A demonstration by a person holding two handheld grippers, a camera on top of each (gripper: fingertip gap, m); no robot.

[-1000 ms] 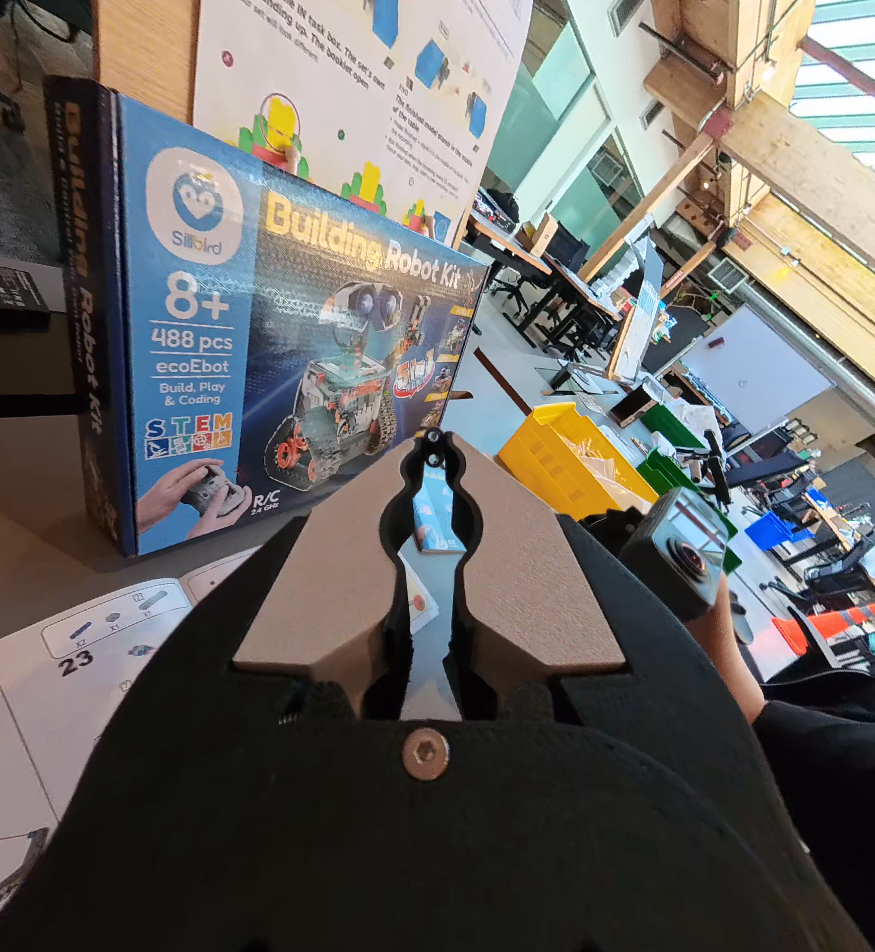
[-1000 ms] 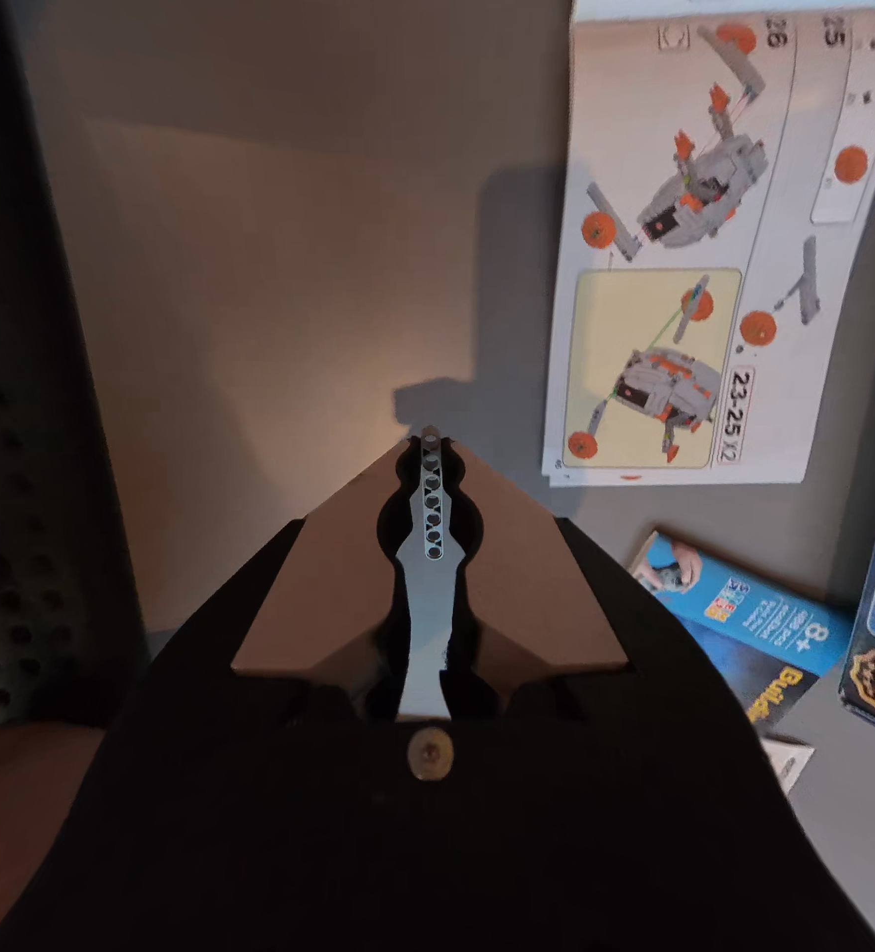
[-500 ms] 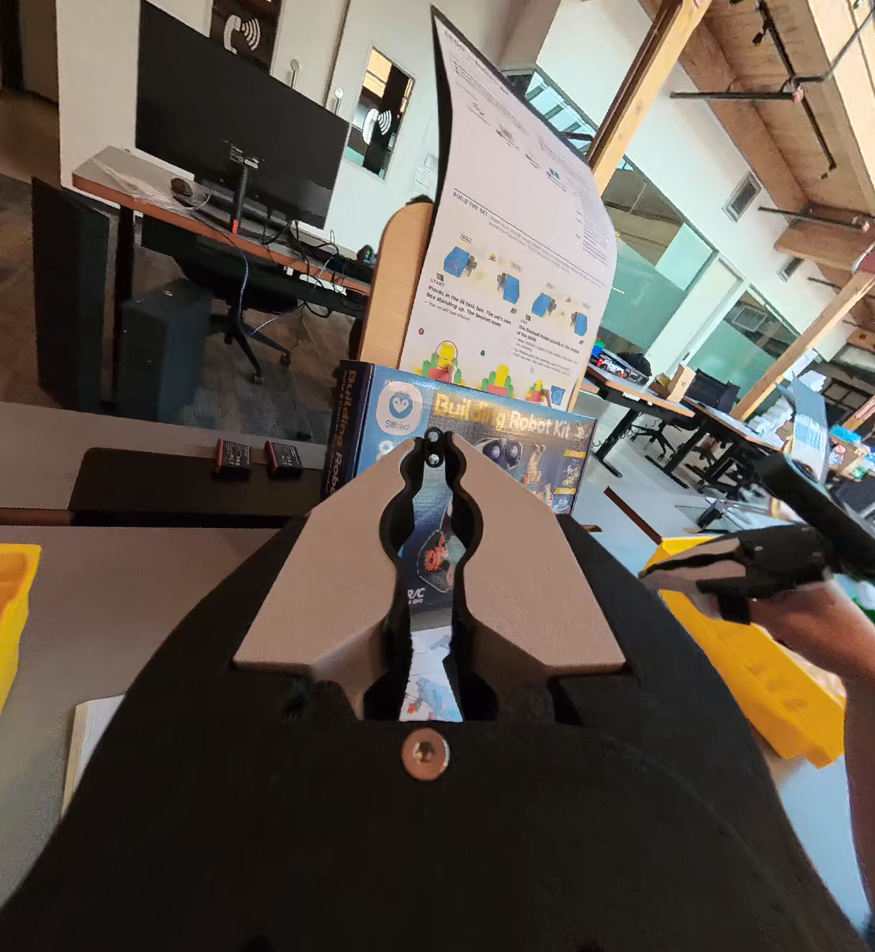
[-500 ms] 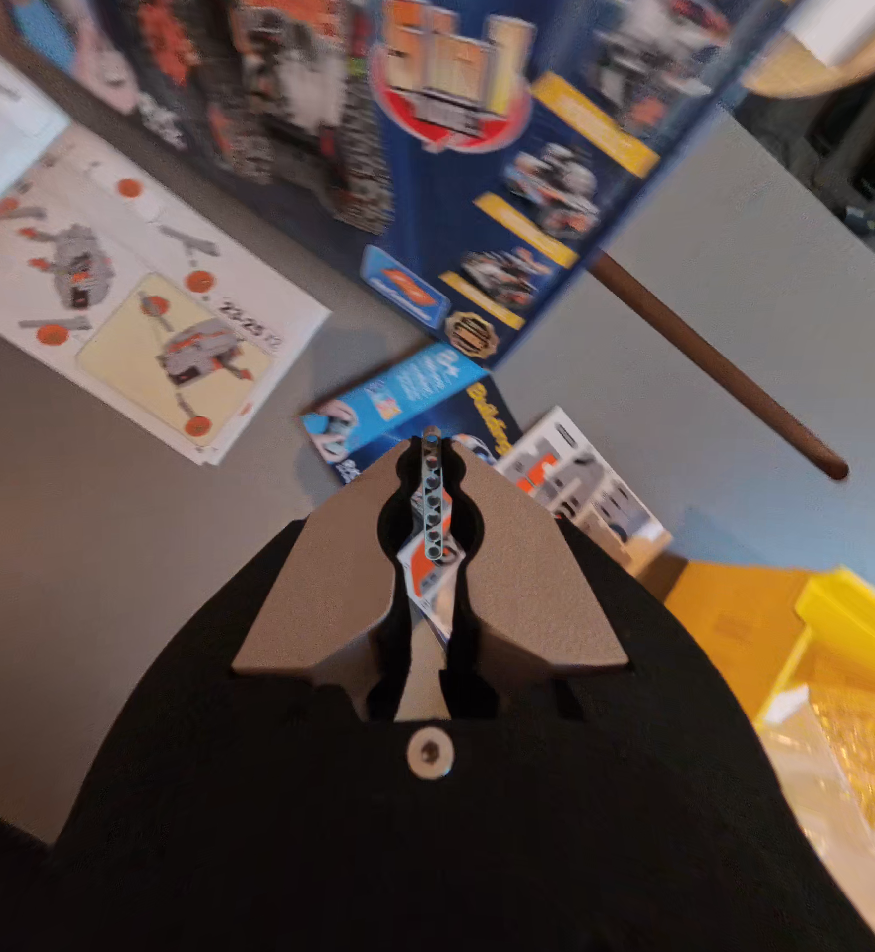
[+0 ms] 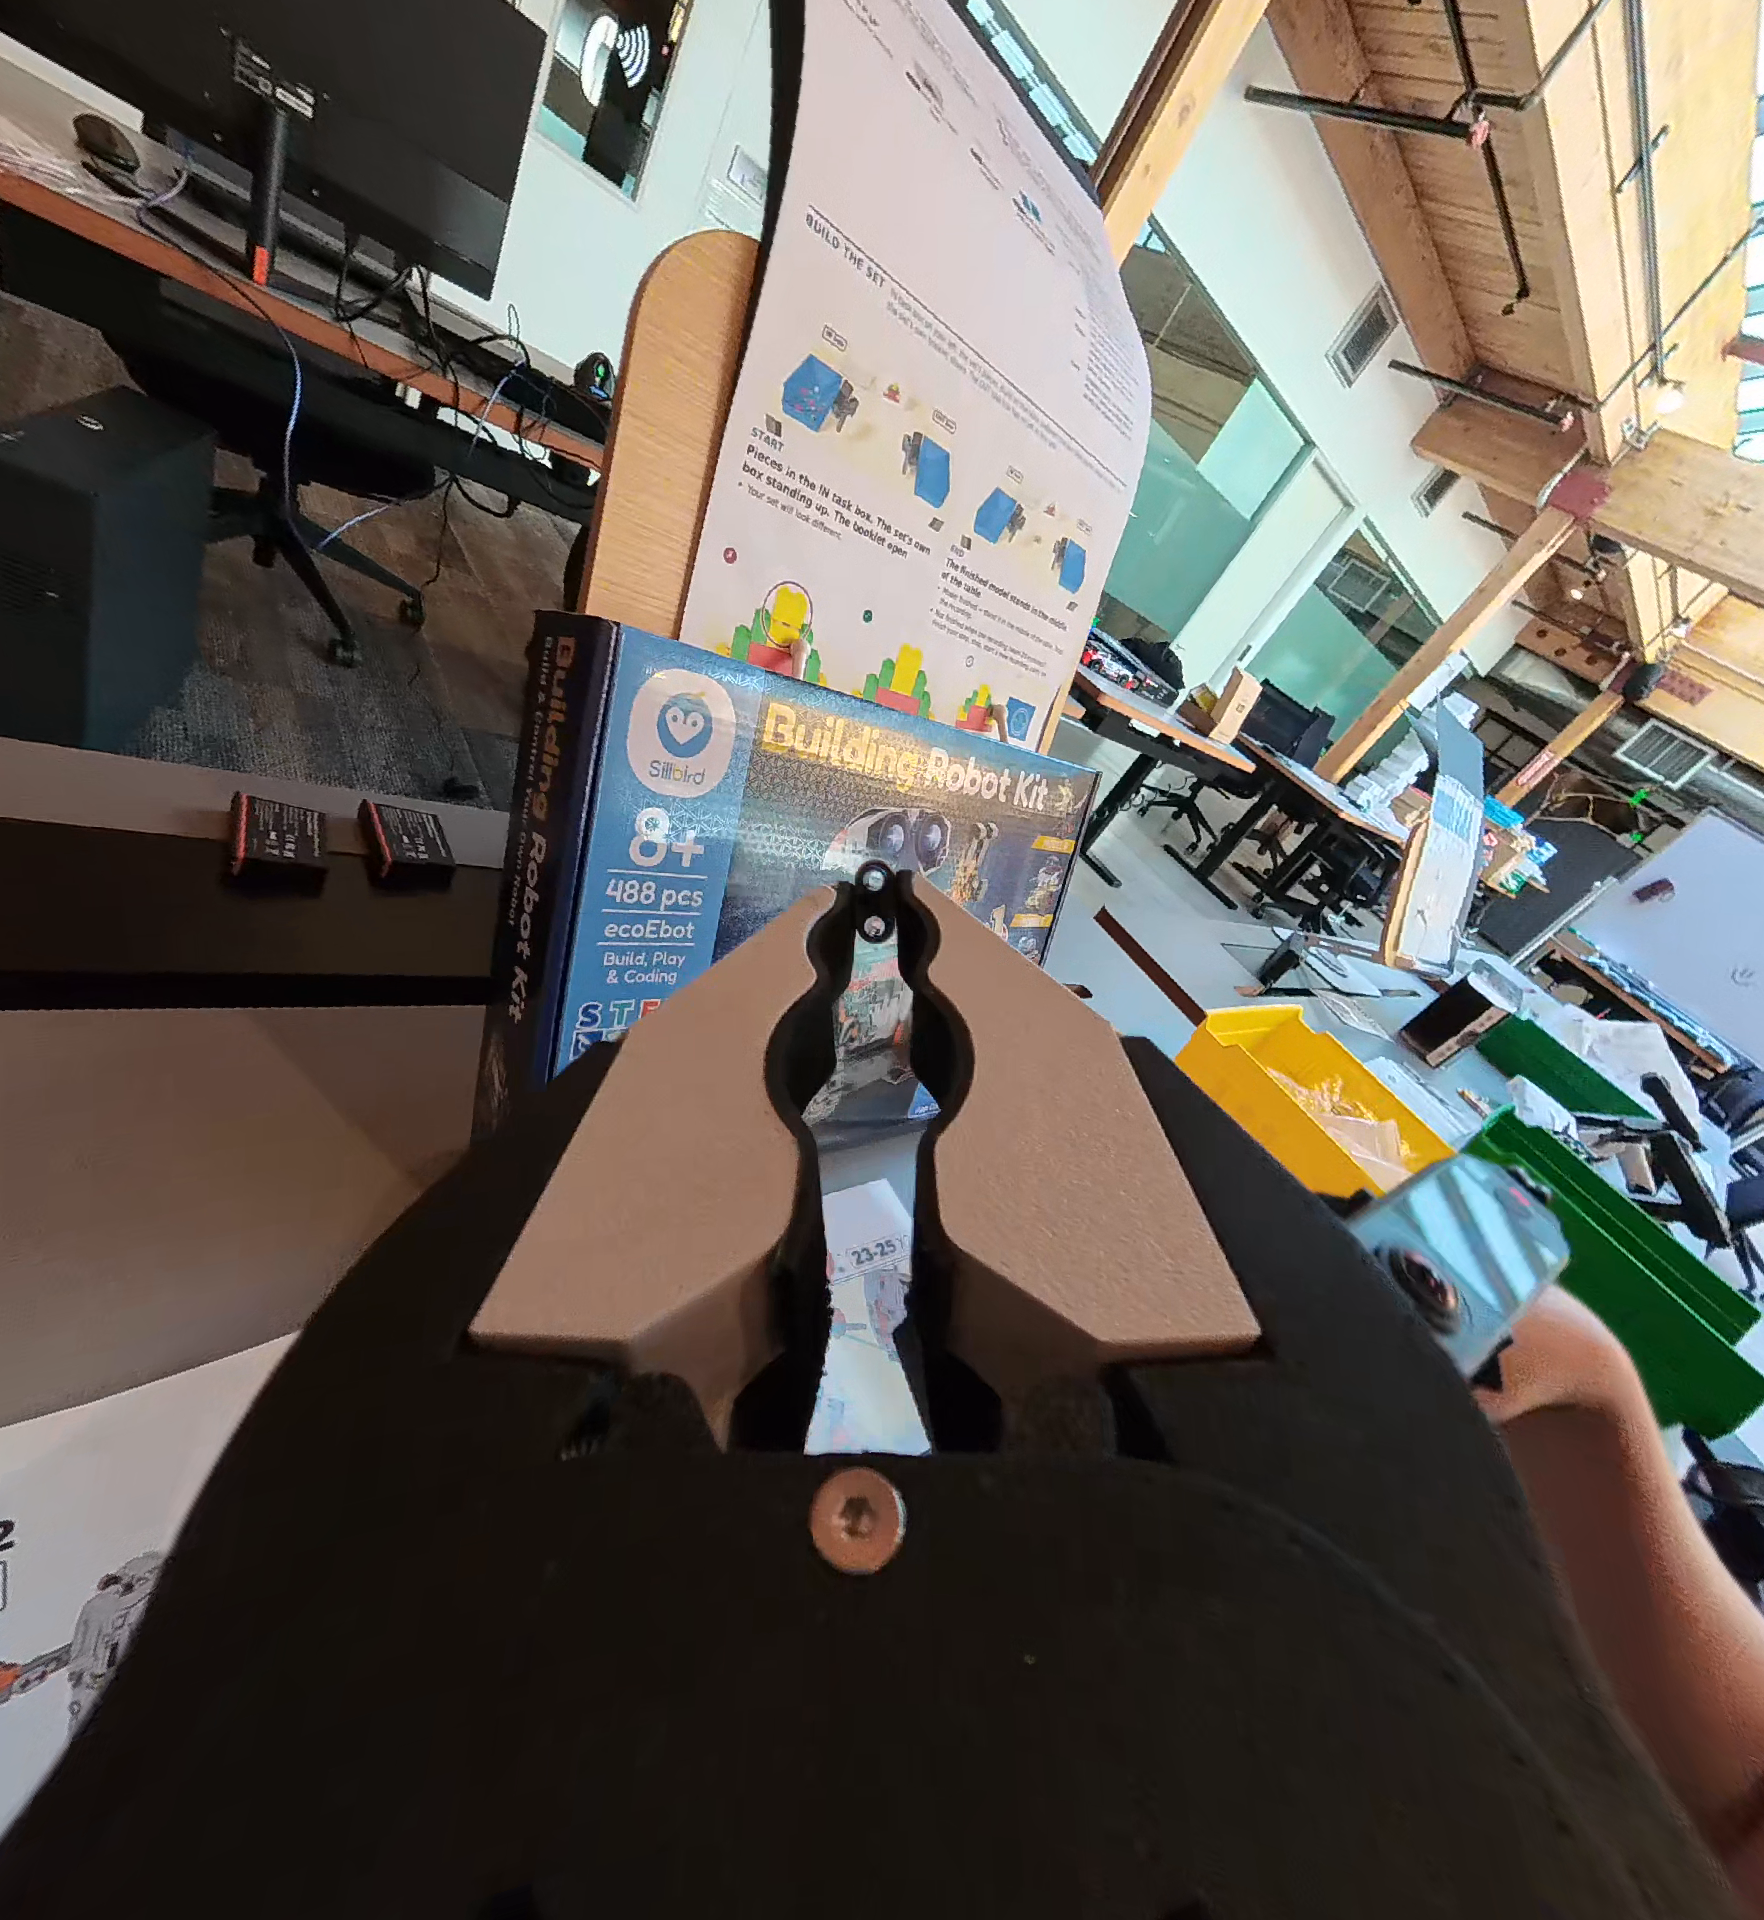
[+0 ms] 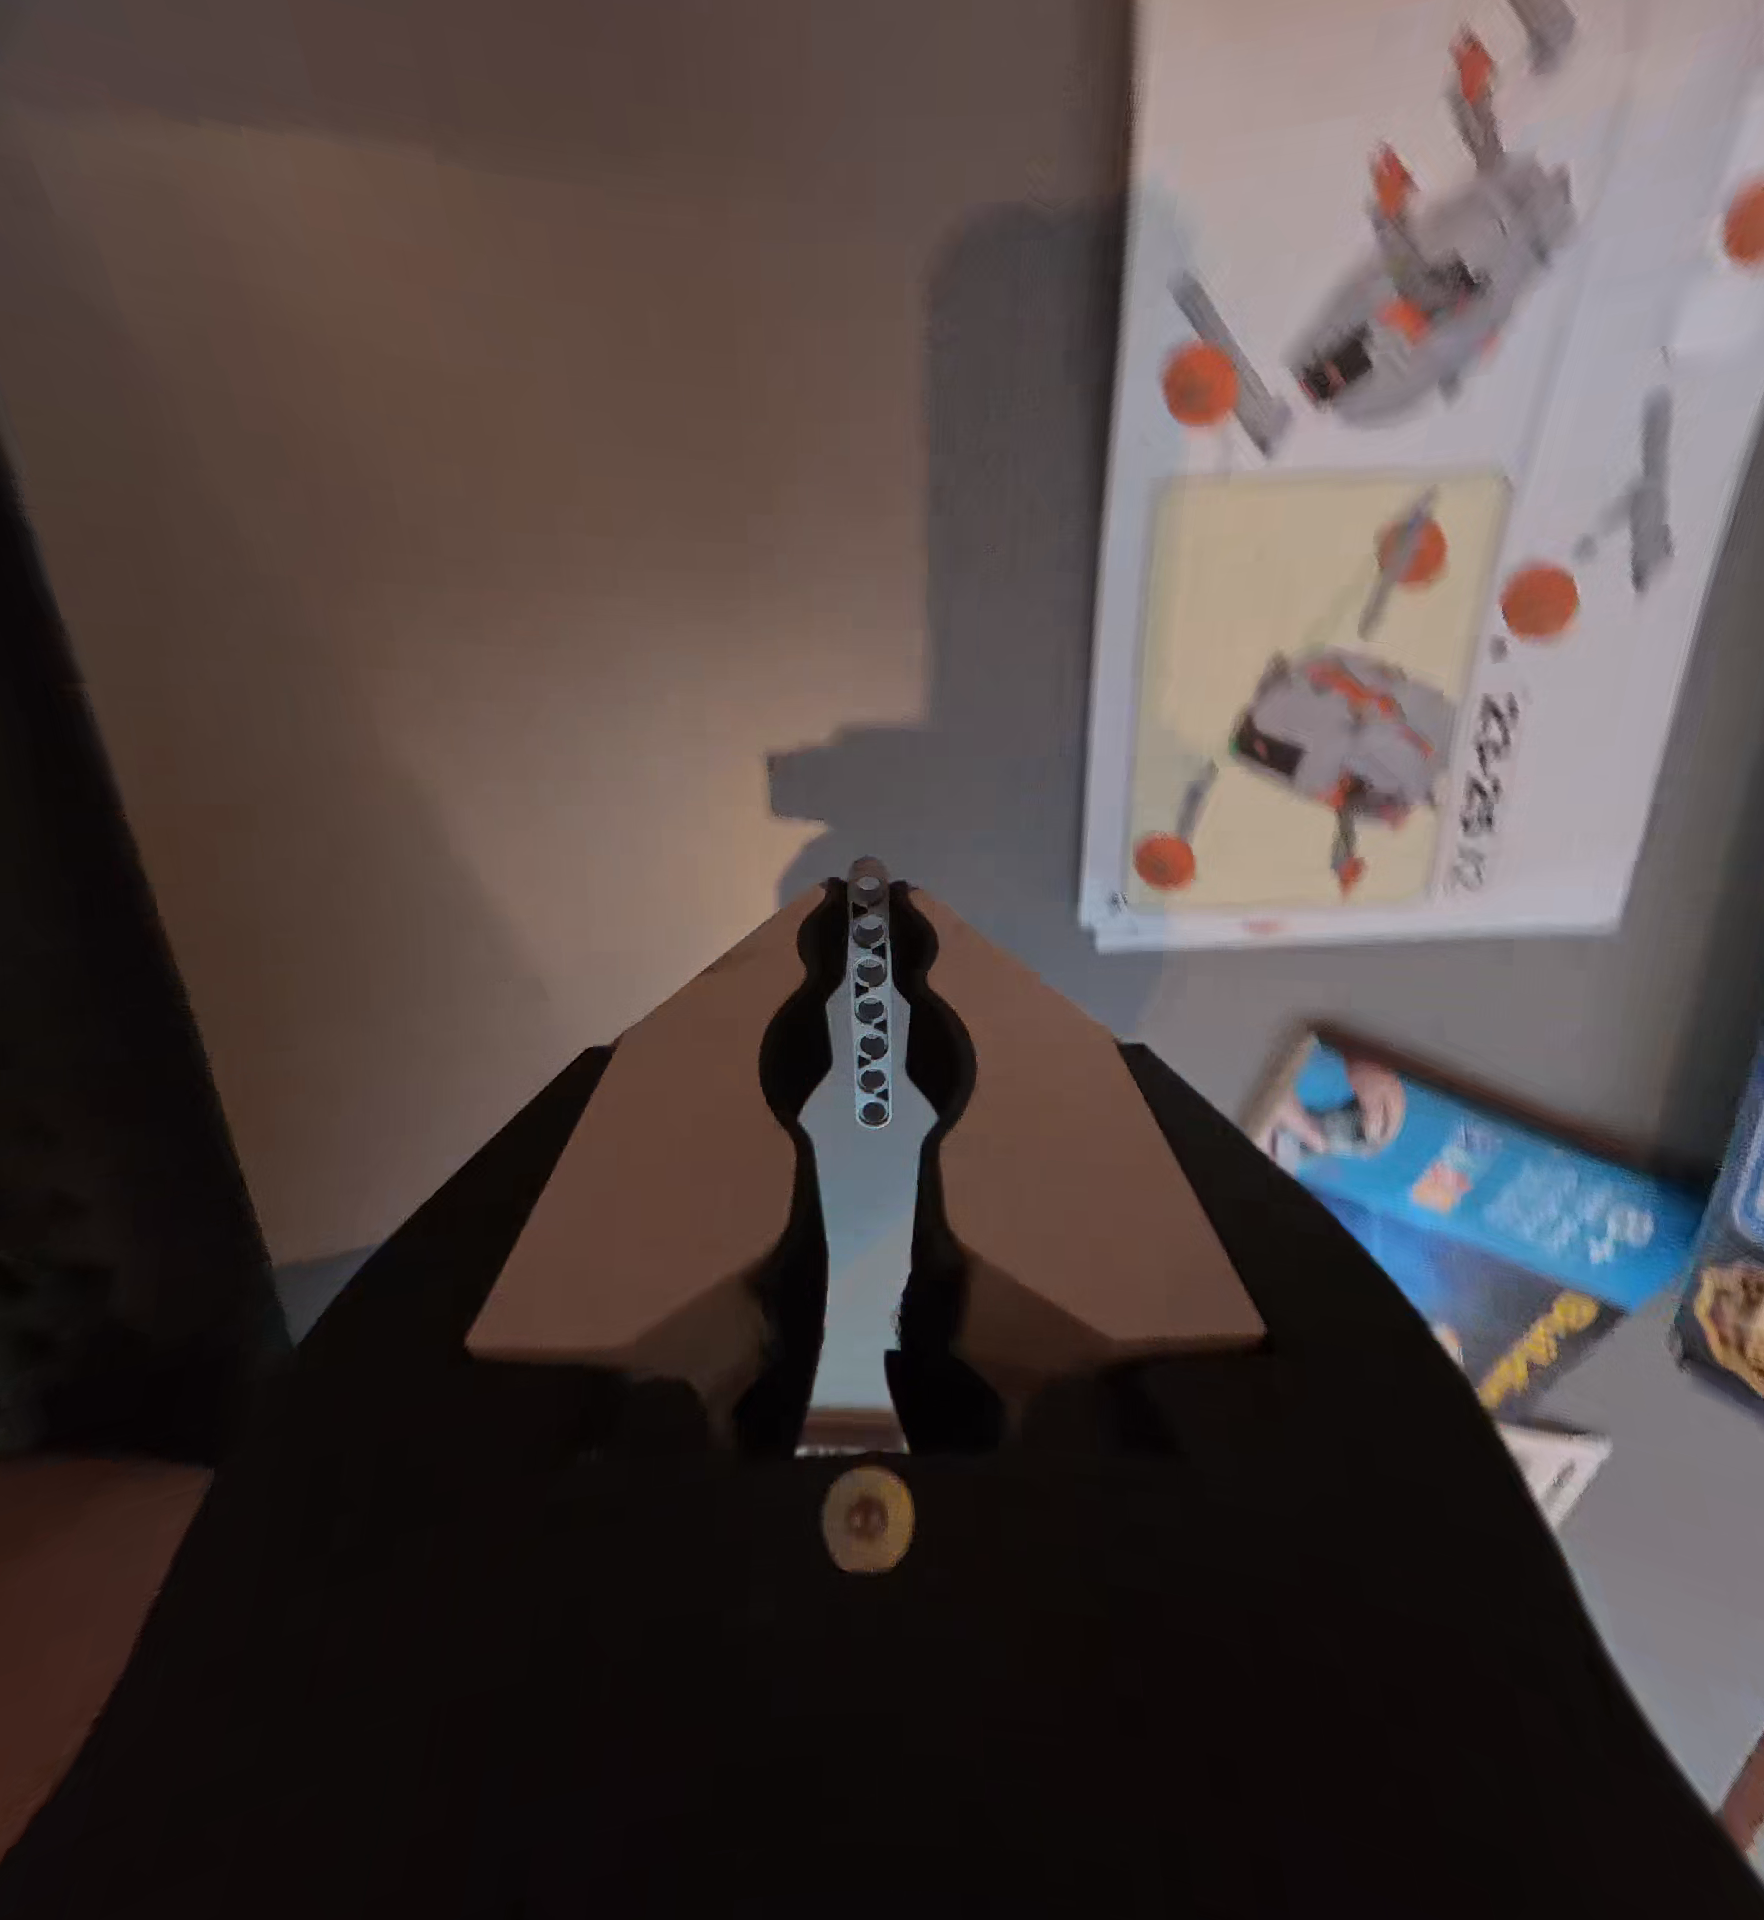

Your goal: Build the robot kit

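Spanning both views, grey desk (image 6: 442,520). Blue kit box (image 5: 649,883), upright, far centre in left wrist view. Open instruction booklet (image 6: 1377,520), flat, far right in right wrist view. Left tongs (image 5: 873,902) clamped on a small black pin (image 5: 871,894), before the box. Right tongs (image 6: 867,894) clamped on a grey holed beam (image 6: 870,1023), above bare desk.

Print on blue box (image 5: 649,831), white poster (image 5: 945,416), booklet (image 5: 36,1538)
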